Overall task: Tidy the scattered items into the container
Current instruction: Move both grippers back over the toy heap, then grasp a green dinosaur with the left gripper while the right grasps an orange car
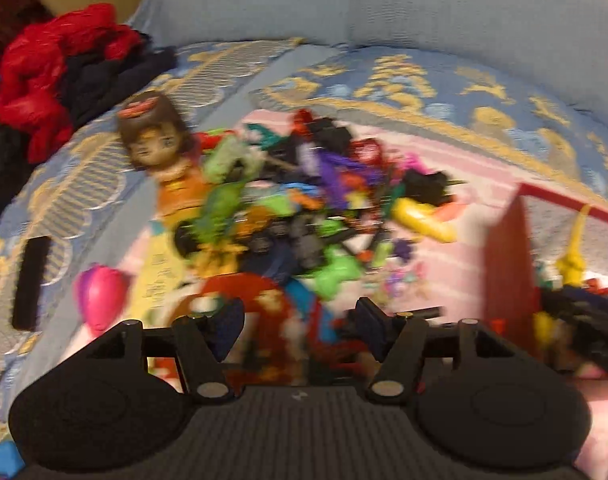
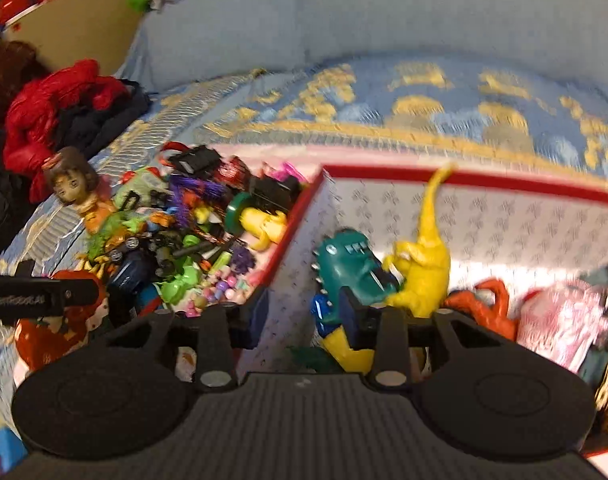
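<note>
- Centrally, heaped on a pink mat (image 1: 455, 256) over a blue-and-gold bedspread (image 1: 423, 92): a pile of small toys (image 1: 304, 208), blurred, with a brown-haired doll (image 1: 156, 140) at its left edge and a pink egg-shaped toy (image 1: 102, 296) nearer the left wrist camera.
- Just right of the pile: a red-rimmed box (image 2: 483, 178), patterned grey inside, already holding a teal dinosaur (image 2: 351, 264), a yellow dinosaur (image 2: 423, 264) with its tail hooked over the rim, an orange figure (image 2: 487, 308) and a pink bundle (image 2: 559, 320).
- Left gripper (image 1: 300, 330): spread wide above the near edge of the pile, nothing between the pads.
- Right gripper (image 2: 304, 320): fairly narrow, straddling the box's left wall, right pad in front of the teal dinosaur; contact unclear, nothing visibly pinched.
- Far left, well apart: red and dark clothing (image 1: 56, 76).
</note>
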Available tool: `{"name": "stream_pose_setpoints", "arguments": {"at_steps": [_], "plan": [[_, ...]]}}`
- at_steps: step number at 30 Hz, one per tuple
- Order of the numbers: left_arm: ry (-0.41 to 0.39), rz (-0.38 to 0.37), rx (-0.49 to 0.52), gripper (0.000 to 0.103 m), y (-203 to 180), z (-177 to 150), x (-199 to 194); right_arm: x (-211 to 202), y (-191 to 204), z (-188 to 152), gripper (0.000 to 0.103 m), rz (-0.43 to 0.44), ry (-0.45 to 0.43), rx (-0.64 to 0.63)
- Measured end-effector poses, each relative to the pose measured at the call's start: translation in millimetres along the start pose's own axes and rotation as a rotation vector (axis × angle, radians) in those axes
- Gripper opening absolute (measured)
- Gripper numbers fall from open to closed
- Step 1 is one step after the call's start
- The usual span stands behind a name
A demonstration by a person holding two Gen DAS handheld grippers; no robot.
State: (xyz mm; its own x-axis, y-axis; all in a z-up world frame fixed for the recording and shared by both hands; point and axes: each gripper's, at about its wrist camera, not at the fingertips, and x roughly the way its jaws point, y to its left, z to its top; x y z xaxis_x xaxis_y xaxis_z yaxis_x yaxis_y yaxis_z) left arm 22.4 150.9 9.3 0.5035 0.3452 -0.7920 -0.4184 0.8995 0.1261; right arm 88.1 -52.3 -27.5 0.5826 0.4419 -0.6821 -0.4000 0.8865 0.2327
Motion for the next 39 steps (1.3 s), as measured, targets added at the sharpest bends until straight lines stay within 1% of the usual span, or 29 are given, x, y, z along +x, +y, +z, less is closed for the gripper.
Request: {"name": "stream_pose_setpoints", "arguments": {"at_steps": [1, 2, 4, 6, 7, 8, 10, 12, 15, 17, 19, 21, 24, 26, 27, 29, 30, 31, 34, 36, 39], "plan": [[0.004, 0.009, -0.011, 0.065, 6.4, -0.4, 0.9, -0.6, 1.9, 2.0, 0.023, 0.001, -0.004, 0.0], [0.008, 0.016, -0.024, 0.065, 12.7, -0.7, 1.5, -1.9, 1.9, 3.9, 0.022, 0.001, -0.015, 0.011], [0.01, 0.034, -0.045, 0.065, 24.7, -1.5, 1.3, -11.3, 4.9, 7.0, 0.022, 0.006, -0.065, 0.016], [0.01, 0.047, -0.068, 0.066, 37.0, -1.5, 1.0, -24.1, 16.1, 8.2, 0.023, -0.03, -0.122, -0.015], [0.011, 0.052, -0.089, 0.066, 44.1, -1.1, 1.0, -28.5, 20.3, 8.5, 0.023, -0.054, -0.14, -0.019], [0.01, 0.054, -0.116, 0.066, 51.8, -0.5, 1.1, -31.1, 22.2, 9.0, 0.023, -0.06, -0.146, -0.008], [0.005, 0.049, -0.174, 0.066, 67.4, 1.0, 1.3, -33.2, 24.5, 10.4, 0.024, -0.028, -0.143, 0.02], [0.003, 0.056, -0.209, 0.066, 80.4, 1.6, 3.0, -32.2, 31.5, 12.4, 0.024, 0.013, -0.139, 0.017], [0.012, 0.083, -0.247, 0.066, 97.8, 0.8, 8.6, -25.3, 50.8, 15.4, 0.024, 0.096, -0.11, -0.021], [0.025, 0.084, -0.284, 0.066, 110.2, -1.1, 13.5, -14.6, 67.6, 15.4, 0.026, 0.125, -0.067, -0.06], [0.041, 0.05, -0.315, 0.066, 121.5, -2.0, 19.4, 0.2, 78.8, 14.5, 0.027, 0.155, -0.011, -0.058], [0.046, 0.011, -0.341, 0.066, 129.5, -0.8, 24.1, 13.7, 87.2, 13.3, 0.027, 0.169, 0.019, -0.041], [0.026, 0.004, -0.349, 0.066, 135.9, 8.9, 27.9, 39.4, 94.8, 18.6, 0.03, 0.192, 0.064, 0.002], [0.009, -0.022, -0.353, 0.066, 139.1, 19.2, 33.4, 57.2, 101.0, 23.0, 0.032, 0.221, 0.098, 0.043], [0.008, -0.034, -0.362, 0.066, 141.3, 23.6, 37.4, 66.3, 106.2, 25.6, 0.036, 0.234, 0.116, 0.056], [0.016, -0.056, -0.367, 0.067, 144.5, 32.0, 48.3, 84.6, 118.6, 30.3, 0.055, 0.256, 0.135, 0.056], [0.026, -0.071, -0.364, 0.067, 145.8, 35.7, 55.3, 92.9, 125.1, 31.0, 0.058, 0.257, 0.138, 0.047], [0.04, -0.081, -0.365, 0.067, 147.2, 38.6, 62.4, 101.5, 132.0, 31.5, 0.06, 0.253, 0.142, 0.032], [0.063, -0.101, -0.356, 0.067, 147.8, 46.5, 81.7, 126.7, 148.2, 34.1, 0.06, 0.233, 0.163, 0.0], [0.064, -0.088, -0.335, 0.067, 144.7, 52.7, 92.1, 140.4, 151.1, 37.0, 0.059, 0.219, 0.171, 0.032], [0.058, -0.091, -0.305, 0.067, 139.3, 61.2, 107.8, 157.6, 150.4, 44.8, 0.06, 0.241, 0.188, 0.087]]}}
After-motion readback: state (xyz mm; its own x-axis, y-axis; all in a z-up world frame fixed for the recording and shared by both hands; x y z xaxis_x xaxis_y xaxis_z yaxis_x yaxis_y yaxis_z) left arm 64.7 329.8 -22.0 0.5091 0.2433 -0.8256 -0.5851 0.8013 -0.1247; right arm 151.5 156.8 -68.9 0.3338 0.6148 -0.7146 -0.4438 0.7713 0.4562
